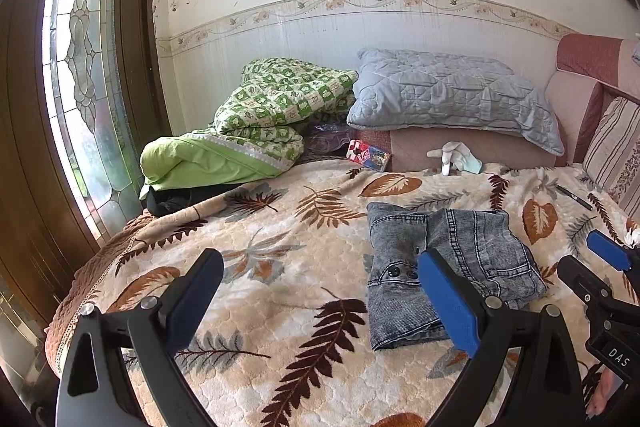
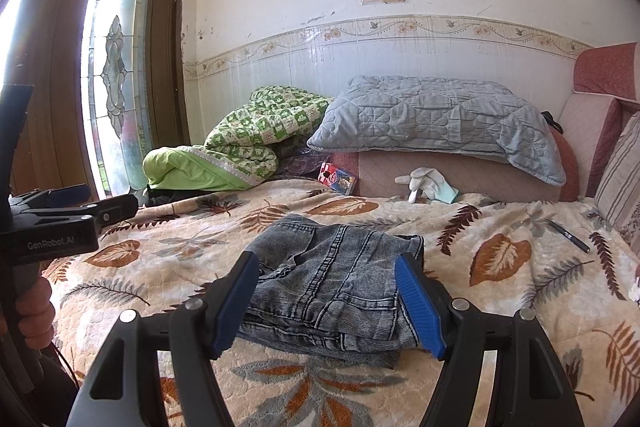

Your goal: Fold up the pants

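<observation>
Grey washed denim pants (image 1: 448, 267) lie folded into a compact stack on the leaf-patterned bedspread (image 1: 280, 267). They also show in the right wrist view (image 2: 336, 279). My left gripper (image 1: 320, 291) is open and empty, above the bedspread, its right finger over the pants' left part. My right gripper (image 2: 328, 307) is open and empty, its fingers on either side of the stack's near edge, not closed on it. The right gripper shows at the right edge of the left wrist view (image 1: 600, 267). The left gripper shows at the left of the right wrist view (image 2: 80, 215).
A green checked quilt (image 1: 260, 119) and a grey quilted pillow (image 1: 452, 95) lie at the back by the wall. A white glove (image 1: 456, 155), a small colourful box (image 1: 368, 155) and a dark pen (image 1: 574, 197) lie on the bed. A glass door (image 1: 84, 67) stands left.
</observation>
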### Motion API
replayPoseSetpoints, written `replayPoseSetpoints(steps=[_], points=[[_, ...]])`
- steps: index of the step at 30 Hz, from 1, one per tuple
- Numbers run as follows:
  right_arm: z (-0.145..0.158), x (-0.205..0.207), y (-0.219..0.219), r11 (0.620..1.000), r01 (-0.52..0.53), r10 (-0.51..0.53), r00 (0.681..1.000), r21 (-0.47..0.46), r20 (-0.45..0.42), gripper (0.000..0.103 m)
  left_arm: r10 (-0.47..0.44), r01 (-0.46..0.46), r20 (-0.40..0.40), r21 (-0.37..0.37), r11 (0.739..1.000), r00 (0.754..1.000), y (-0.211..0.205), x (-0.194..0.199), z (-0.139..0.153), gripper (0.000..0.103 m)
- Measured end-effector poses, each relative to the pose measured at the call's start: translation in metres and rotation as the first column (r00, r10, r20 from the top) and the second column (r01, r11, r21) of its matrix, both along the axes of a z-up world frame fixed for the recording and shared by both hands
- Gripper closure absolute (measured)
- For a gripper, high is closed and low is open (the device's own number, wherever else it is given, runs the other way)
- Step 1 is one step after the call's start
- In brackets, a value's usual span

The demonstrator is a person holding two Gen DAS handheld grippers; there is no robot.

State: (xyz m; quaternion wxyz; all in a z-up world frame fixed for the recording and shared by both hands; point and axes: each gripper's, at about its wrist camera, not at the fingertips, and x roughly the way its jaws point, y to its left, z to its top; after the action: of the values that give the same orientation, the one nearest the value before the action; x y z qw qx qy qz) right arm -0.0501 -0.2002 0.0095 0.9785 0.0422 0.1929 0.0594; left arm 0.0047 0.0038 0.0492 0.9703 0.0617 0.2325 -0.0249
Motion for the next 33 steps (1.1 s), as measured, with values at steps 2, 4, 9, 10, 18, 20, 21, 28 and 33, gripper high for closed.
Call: replayPoseSetpoints(steps=[2, 4, 9, 10, 18, 20, 21, 28, 33], points=[[0.0000, -0.0002, 0.0000, 1.000, 0.000, 0.000, 1.000, -0.001, 0.000, 0.029, -0.002, 0.002, -0.001, -0.001, 1.000, 1.000, -0.0001, 0.0001, 0.0000, 0.005], [0.0002, -0.0004, -0.0001, 1.000, -0.001, 0.001, 1.000, 0.000, 0.001, 0.029, 0.000, 0.000, 0.001, -0.001, 1.000, 1.000, -0.0001, -0.0004, 0.0004, 0.005], [-0.0006, 0.0003, 0.0000, 1.000, -0.002, 0.002, 1.000, 0.000, 0.002, 0.029, -0.001, 0.001, 0.002, -0.003, 1.000, 1.000, -0.0004, -0.0009, 0.0010, 0.005], [-0.0004, 0.0000, 0.0000, 1.000, -0.002, 0.002, 1.000, -0.002, 0.003, 0.029, -0.003, 0.003, 0.002, -0.003, 1.000, 1.000, -0.0006, -0.0012, 0.0014, 0.005], [-0.0006, 0.0001, 0.0003, 1.000, -0.004, 0.004, 1.000, -0.003, 0.002, 0.029, -0.004, 0.004, 0.001, -0.005, 1.000, 1.000, -0.0008, -0.0015, 0.0016, 0.005], [-0.0008, 0.0002, 0.0003, 1.000, -0.004, 0.004, 1.000, -0.003, 0.002, 0.029, -0.003, 0.003, 0.002, -0.005, 1.000, 1.000, -0.0008, -0.0015, 0.0016, 0.005], [-0.0008, 0.0003, 0.0003, 1.000, -0.004, 0.004, 1.000, -0.003, 0.002, 0.029, -0.004, 0.004, 0.002, -0.005, 1.000, 1.000, -0.0008, -0.0015, 0.0016, 0.005], [-0.0012, 0.0004, 0.0006, 1.000, -0.004, 0.004, 1.000, -0.003, 0.002, 0.029, -0.010, 0.010, 0.006, -0.006, 1.000, 1.000, -0.0024, -0.0034, 0.0026, 0.005], [-0.0013, 0.0004, 0.0007, 1.000, -0.003, 0.003, 1.000, -0.003, 0.002, 0.029, -0.015, 0.015, 0.011, -0.004, 1.000, 1.000, -0.0031, -0.0046, 0.0029, 0.005]])
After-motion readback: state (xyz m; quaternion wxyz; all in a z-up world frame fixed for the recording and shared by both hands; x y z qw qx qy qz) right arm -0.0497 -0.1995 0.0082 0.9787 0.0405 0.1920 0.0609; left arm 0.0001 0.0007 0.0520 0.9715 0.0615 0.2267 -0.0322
